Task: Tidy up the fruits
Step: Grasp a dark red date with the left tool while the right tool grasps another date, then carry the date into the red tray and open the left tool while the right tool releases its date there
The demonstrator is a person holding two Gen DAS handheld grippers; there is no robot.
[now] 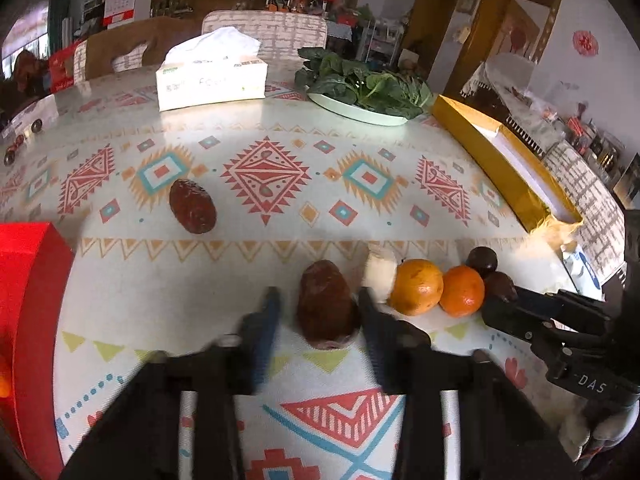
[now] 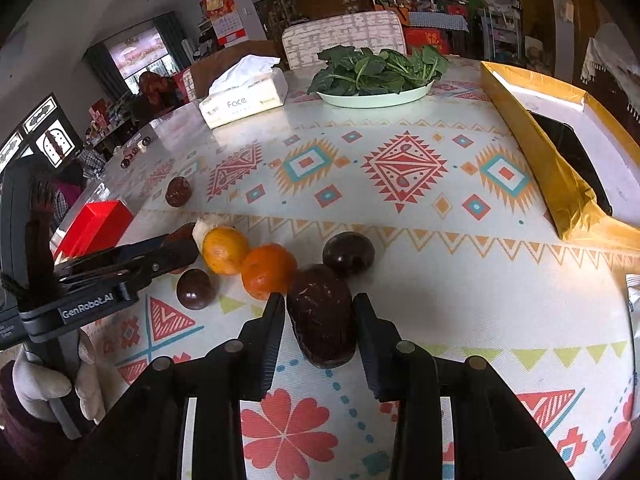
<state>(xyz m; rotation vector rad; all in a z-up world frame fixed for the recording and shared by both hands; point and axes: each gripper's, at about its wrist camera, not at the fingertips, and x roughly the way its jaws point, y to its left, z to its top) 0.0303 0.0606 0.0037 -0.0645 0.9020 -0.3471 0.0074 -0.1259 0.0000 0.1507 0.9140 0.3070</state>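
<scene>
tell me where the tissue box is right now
The tissue box stands at the far edge of the table, upper left in the left wrist view, just left of the plate of greens and well beyond the fruit.

Daylit, glare on far table [image 1: 224,120]; fisheye-warped edges, slight blur.

2 oranges [image 2: 248,260] side by side on table [image 2: 420,240]
</scene>
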